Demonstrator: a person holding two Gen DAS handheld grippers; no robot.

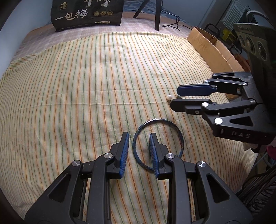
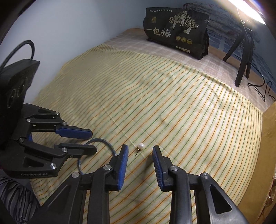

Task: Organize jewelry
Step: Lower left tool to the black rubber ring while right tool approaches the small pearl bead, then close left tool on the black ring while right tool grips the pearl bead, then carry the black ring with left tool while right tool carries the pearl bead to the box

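Left fingers parted astride blue bangle rim, right fingers wide around pearl earring, striped cloth.

Soft, even light is falling over the striped cloth, leaving it moderately bright and warm in tone. In the right wrist view a strong white glare is blowing out the top right corner. Shadows are lying faint and short under each hand-held gripper. Both fisheye pictures are bending straight stripes into curves, and dark vignetting is closing in at every corner. The centre is staying sharp, while the near gripper bodies and the far edges are looking slightly soft.
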